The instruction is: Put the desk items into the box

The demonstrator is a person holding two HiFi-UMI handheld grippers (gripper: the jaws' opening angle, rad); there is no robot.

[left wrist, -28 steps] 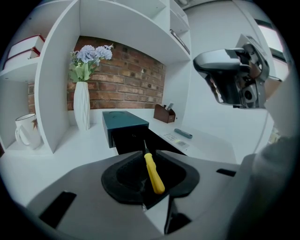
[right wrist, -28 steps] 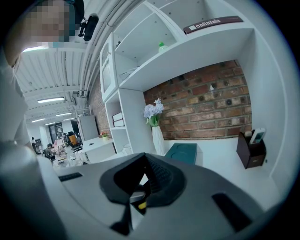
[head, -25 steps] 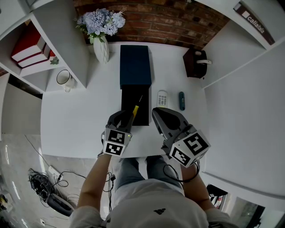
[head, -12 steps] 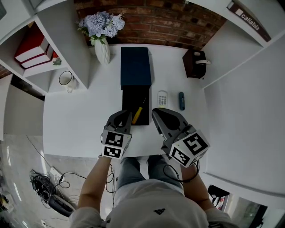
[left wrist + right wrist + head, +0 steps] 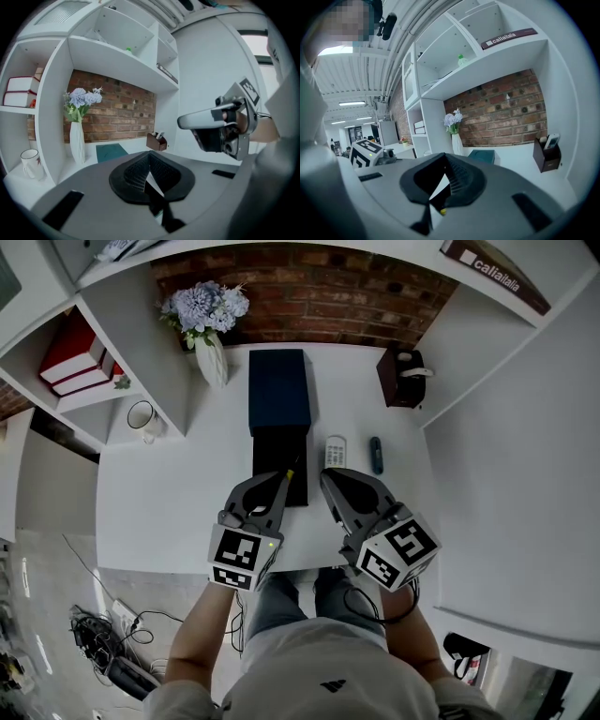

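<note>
**White surface: two items waited nearest the right tool**

The remote (image 5: 335,450) lay just right of the open black box (image 5: 272,446). A slim dark item (image 5: 376,454), perhaps a marker, lay just beside it on the far side. Both had their long axes pointing away from the person, parallel to the box. They sat just ahead of the right tool (image 5: 328,474), whose jaws were pressed together on nothing, so that hand was the nearer one. The left tool (image 5: 278,481), likewise closed and empty, hovered over the box's near end and hid part of it. A yellow pen (image 5: 290,472) showed inside, half covered, and the rest of the dark interior was hard to read. A dark blue lid (image 5: 278,390) lay beyond the box, with the vase (image 5: 214,352), mug (image 5: 141,415) and brown holder (image 5: 401,381) farther back.
</note>
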